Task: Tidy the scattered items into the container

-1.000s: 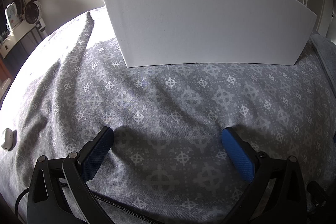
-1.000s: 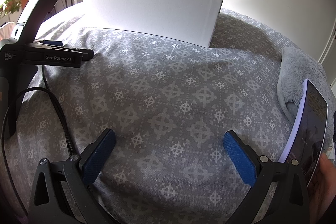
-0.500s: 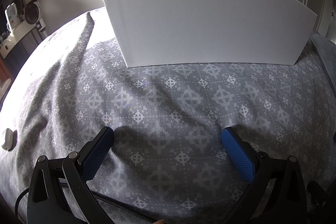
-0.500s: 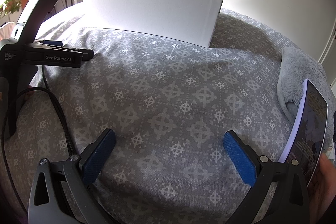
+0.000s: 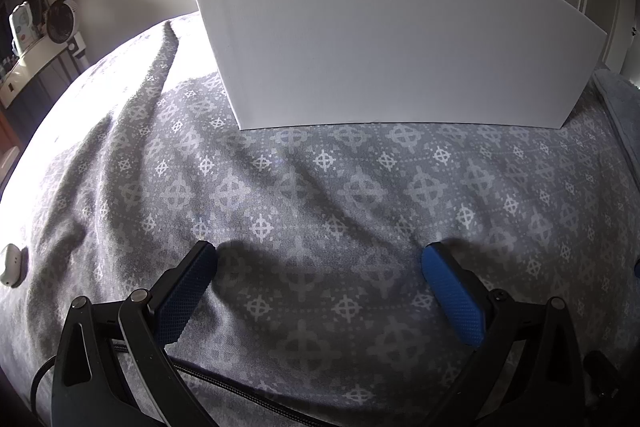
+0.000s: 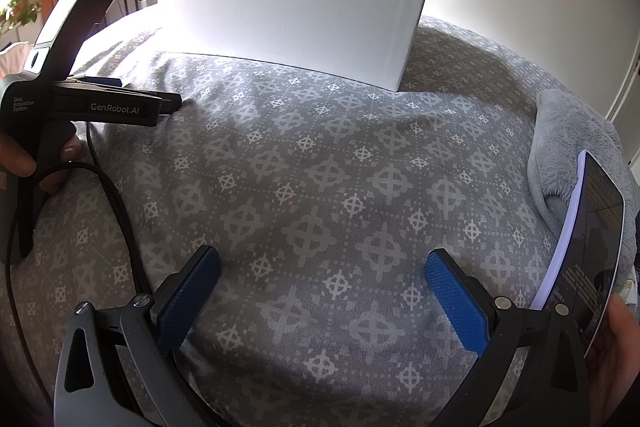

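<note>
Nothing has changed: left gripper (image 5: 319,259) and right gripper (image 6: 323,263) stay parked, fingers apart, empty, near white container (image 5: 396,43); tidying not started.

The left gripper (image 5: 320,255) sat low over the bedspread (image 5: 320,187), its blue-padded fingers (image 5: 452,291) spread wide with nothing between them. From the right wrist view its body (image 6: 116,109) lay level above the bedspread, gripped by a hand (image 6: 24,155) at the handle. The right gripper (image 6: 322,261) hovered over the bedspread too, jaws wide and empty. Another hand (image 6: 616,343) showed at the lower right edge.
</note>
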The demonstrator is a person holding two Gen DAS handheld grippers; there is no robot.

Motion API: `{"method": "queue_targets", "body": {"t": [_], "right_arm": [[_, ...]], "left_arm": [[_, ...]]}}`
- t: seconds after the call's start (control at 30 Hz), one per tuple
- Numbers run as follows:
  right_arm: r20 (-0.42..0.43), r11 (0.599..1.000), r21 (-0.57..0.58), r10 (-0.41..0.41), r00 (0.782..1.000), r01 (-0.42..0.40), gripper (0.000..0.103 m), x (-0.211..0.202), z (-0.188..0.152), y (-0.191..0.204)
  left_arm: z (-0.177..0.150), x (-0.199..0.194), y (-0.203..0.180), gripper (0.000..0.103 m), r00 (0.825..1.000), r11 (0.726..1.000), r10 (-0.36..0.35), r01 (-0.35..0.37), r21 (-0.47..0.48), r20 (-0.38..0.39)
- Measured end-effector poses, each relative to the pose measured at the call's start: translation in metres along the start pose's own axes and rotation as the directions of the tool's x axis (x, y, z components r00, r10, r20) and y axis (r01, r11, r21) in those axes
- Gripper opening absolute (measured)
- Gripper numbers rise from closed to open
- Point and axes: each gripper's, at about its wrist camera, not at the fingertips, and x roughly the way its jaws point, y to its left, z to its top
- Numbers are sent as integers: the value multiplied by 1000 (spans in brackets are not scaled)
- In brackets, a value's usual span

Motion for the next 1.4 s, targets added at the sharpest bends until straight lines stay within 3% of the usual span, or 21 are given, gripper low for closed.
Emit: {"method": "queue_targets", "body": {"t": [1.4], "right_arm": [[0,1000,0,0,1000,0,103,0,0,0]], "left_arm": [[0,0,0,103,1000,1000,6,-6,4,2]]}}
